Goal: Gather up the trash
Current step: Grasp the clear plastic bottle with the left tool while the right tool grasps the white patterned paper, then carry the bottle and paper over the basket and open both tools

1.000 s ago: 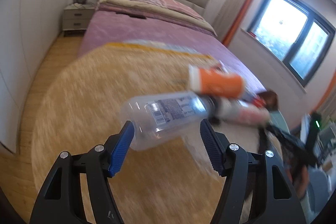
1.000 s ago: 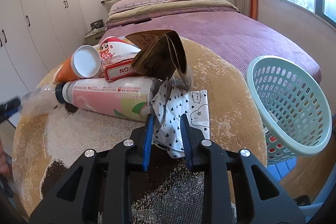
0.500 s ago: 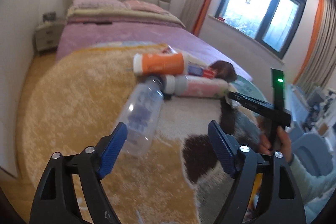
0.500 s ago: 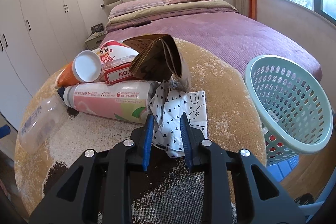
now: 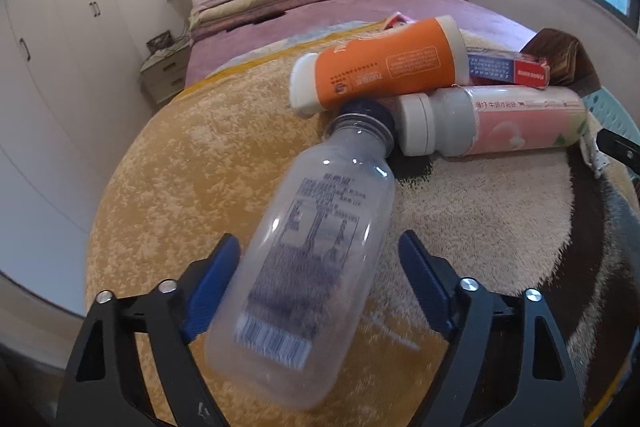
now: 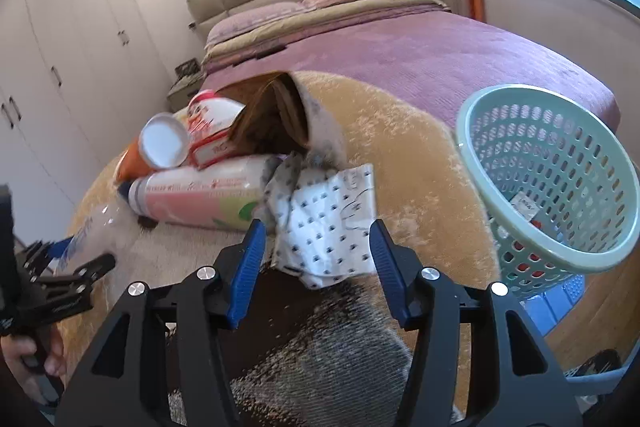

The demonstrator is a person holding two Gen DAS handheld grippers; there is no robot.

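A clear plastic bottle (image 5: 316, 259) lies on the round rug between the open fingers of my left gripper (image 5: 320, 263); the left finger touches it, the right stands apart. Behind it lie an orange bottle (image 5: 380, 67), a pink bottle (image 5: 500, 123) and a red-blue box (image 5: 508, 69). My right gripper (image 6: 318, 245) is open around a white spotted paper wrapper (image 6: 332, 223) on the rug. The pink bottle (image 6: 200, 197), orange bottle (image 6: 164, 147) and a brown folded carton (image 6: 276, 119) lie behind it. A green basket (image 6: 556, 187) stands tilted at the right.
The round fluffy rug (image 5: 200, 155) is yellow with cream and dark brown patches. A purple bed (image 6: 420, 47) is behind, a nightstand (image 5: 164, 75) and white wardrobes (image 6: 60, 67) at the left, a window at the right. My left gripper shows in the right wrist view (image 6: 72, 267).
My right gripper has opened around the spotted wrapper. My left gripper has swung round and moved in so the clear bottle lies between its fingers.
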